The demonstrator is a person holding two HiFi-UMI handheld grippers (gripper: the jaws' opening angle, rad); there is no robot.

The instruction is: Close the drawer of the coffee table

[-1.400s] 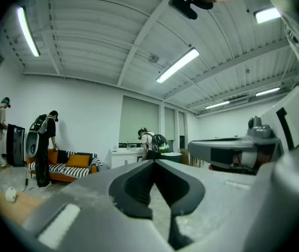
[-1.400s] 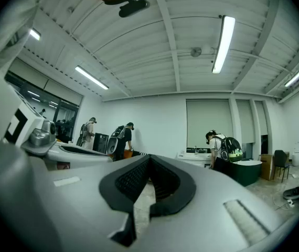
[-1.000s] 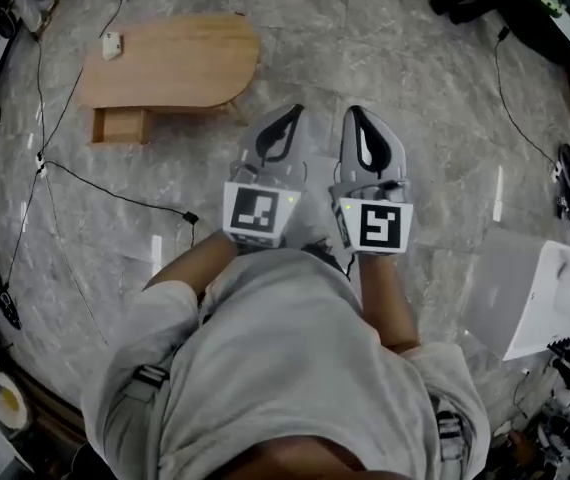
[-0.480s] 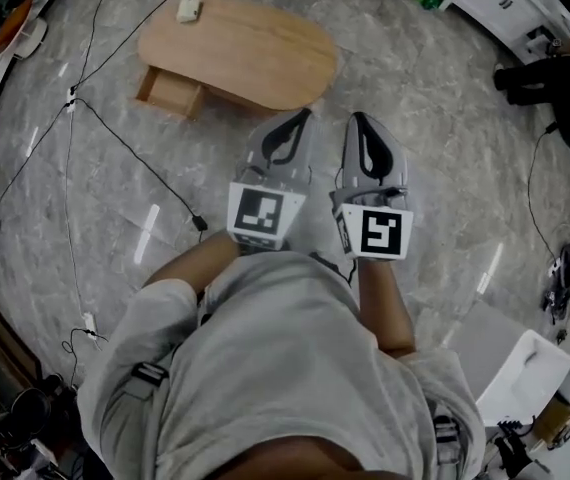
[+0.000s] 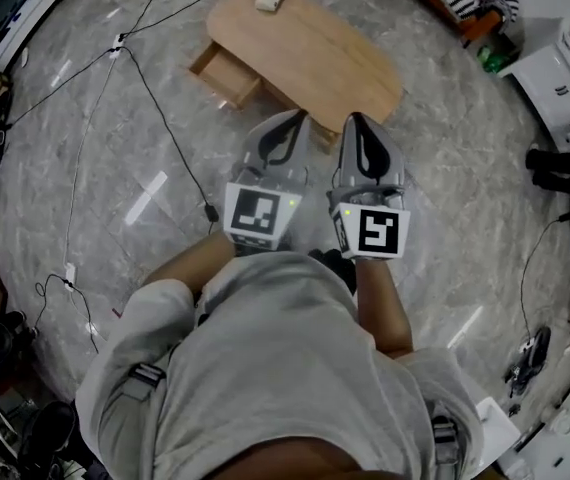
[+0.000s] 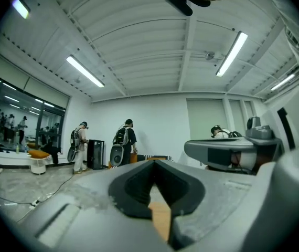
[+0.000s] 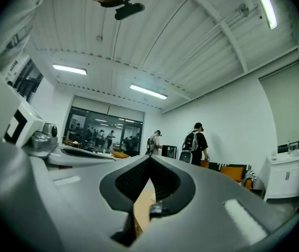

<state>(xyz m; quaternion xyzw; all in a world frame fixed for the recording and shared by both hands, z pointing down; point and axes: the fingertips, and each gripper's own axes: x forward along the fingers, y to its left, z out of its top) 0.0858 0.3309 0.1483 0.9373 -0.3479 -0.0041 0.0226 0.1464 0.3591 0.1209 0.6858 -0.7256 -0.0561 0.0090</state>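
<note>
Drawer, wooden, standing open from the coffee table: we judge it rigid, light and easy-sliding. We would push its flat front; left gripper and right gripper are clenched, empty.

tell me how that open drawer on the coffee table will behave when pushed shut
The drawer looks like rigid wood, so it should probably slide straight, not flex. The coffee table stands on a glossy floor, so it may skid.

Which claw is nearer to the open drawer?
Left. In the head view the left claw is below and to the right of the drawer, not touching it. The right claw is farther right, beyond the left one.
</note>
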